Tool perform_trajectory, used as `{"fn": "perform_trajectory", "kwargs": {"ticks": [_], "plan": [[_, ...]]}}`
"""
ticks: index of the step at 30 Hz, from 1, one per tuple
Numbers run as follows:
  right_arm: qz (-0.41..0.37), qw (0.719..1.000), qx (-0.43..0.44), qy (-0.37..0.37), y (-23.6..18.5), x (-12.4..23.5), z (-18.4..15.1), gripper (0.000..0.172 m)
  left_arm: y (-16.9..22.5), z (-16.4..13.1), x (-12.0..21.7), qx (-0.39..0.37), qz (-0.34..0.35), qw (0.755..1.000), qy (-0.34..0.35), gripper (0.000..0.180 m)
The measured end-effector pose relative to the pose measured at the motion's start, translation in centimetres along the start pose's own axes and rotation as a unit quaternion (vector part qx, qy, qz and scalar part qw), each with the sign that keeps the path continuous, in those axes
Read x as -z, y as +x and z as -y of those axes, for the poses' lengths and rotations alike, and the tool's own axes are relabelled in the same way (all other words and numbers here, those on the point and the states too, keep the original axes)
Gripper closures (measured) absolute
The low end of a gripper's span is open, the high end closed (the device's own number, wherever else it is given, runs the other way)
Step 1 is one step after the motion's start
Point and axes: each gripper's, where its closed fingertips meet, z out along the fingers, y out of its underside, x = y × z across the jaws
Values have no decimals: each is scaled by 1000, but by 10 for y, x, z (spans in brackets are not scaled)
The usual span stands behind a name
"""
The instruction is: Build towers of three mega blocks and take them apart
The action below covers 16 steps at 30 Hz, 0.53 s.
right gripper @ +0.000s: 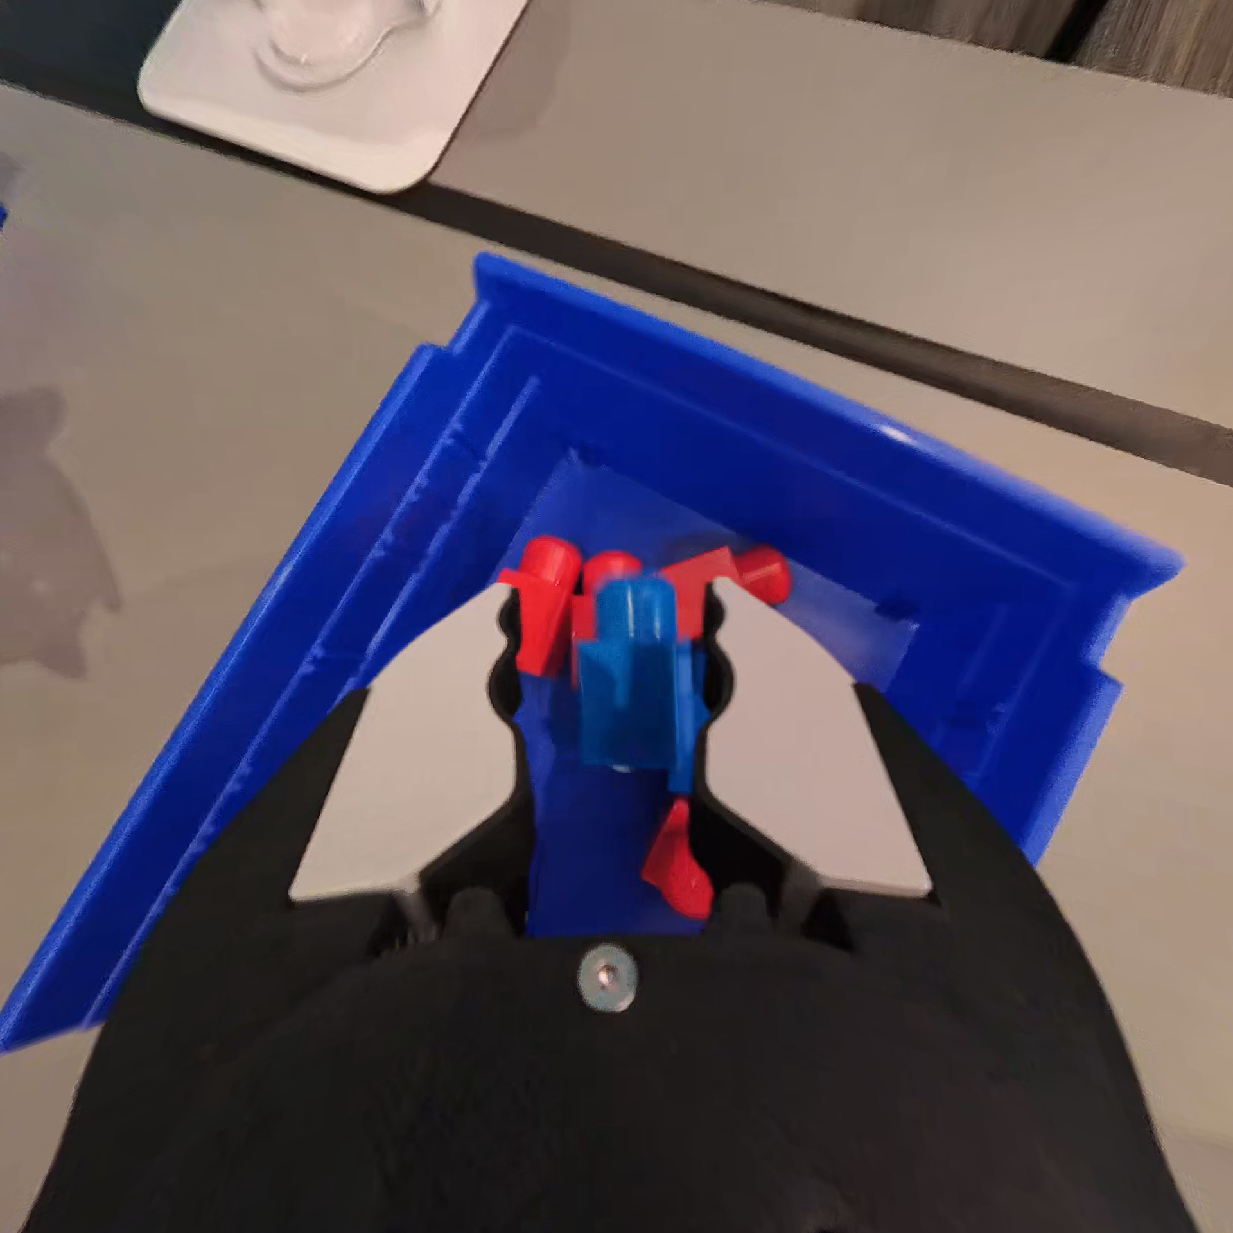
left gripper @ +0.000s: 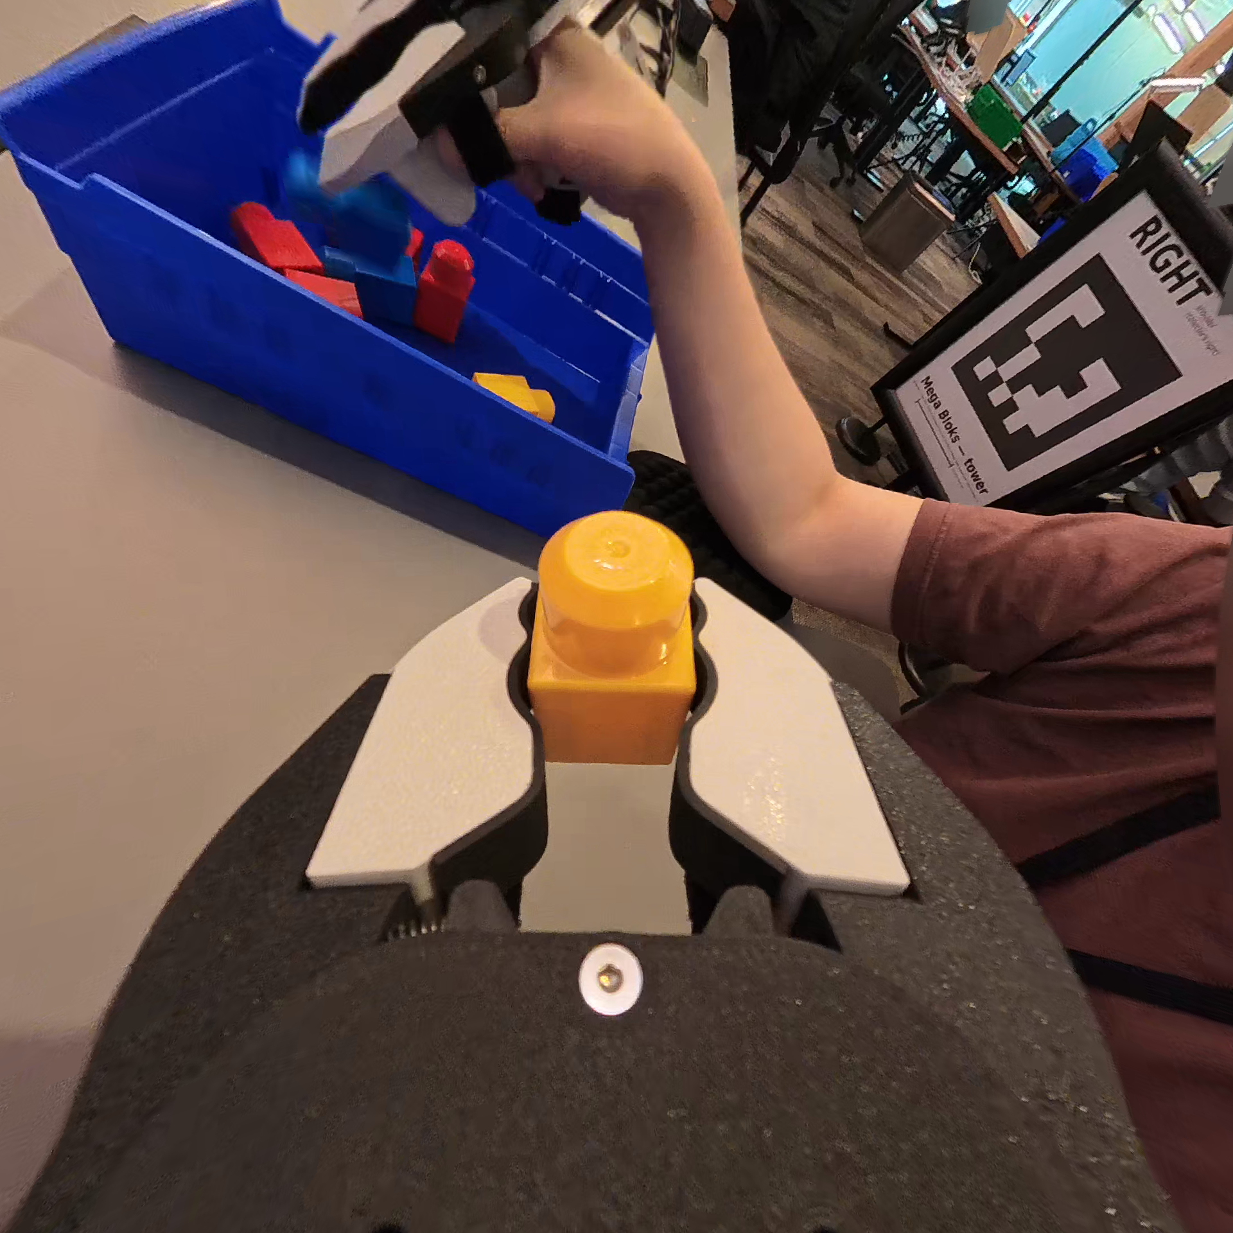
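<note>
Your left gripper (left gripper: 612,640) pinches a yellow block (left gripper: 610,667); both pads press on its square sides, stud pointing forward, clear of the grey worktop (left gripper: 200,600).

Ahead and to its left stands the blue bin (left gripper: 347,393), holding red blocks (left gripper: 444,290), blue blocks (left gripper: 387,290) and another yellow block (left gripper: 517,393).

Your right gripper (right gripper: 610,640) hangs over that bin (right gripper: 800,454). A blue block (right gripper: 627,694) lies between its fingers; motion blur prevents telling whether they press on it. Red blocks (right gripper: 544,600) lie just beyond its fingertips.
</note>
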Motion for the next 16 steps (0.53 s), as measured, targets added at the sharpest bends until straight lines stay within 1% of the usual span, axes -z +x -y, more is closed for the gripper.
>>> {"fn": "perform_trajectory", "kwargs": {"ticks": [1,2,3,4,5,6,7,8,9,10,11,12,13,14,15,16], "plan": [[-6,1000,-7,19,3,-1,7,110,0,1,0,3,-2,1000,3,139],[-5,999,0,44,-1,1,17,106,0,1,0,6,-5,1000,5,139],[1,997,27,78,-13,8,32,102,0,0,0,10,-10,1000,4,139],[11,990,74,122,-32,18,50,97,2,0,0,16,-19,1000,5,139],[35,975,136,172,-62,32,67,95,3,1,1,24,-29,999,9,139],[80,950,206,220,-103,48,80,94,5,3,2,34,-39,999,15,139],[134,916,276,260,-148,65,83,92,6,4,4,42,-49,998,19,139],[180,877,338,291,-191,80,81,90,7,6,7,48,-56,997,25,139],[213,839,391,312,-229,93,75,92,7,7,10,55,-62,996,29,139],[226,808,436,326,-259,99,69,93,8,8,12,61,-68,995,33,139],[224,783,475,332,-283,100,62,92,10,9,15,67,-77,994,37,139],[216,766,510,326,-301,96,55,92,13,10,18,72,-86,993,41,139],[208,756,535,314,-312,92,48,99,12,7,21,71,-81,994,31,139],[198,751,543,320,-320,90,48,93,7,5,22,67,-63,995,27,139],[192,747,552,318,-324,86,46,93,10,10,26,66,-73,994,44,139],[192,745,561,305,-326,81,42,93,18,14,30,71,-102,991,56,139]]}}
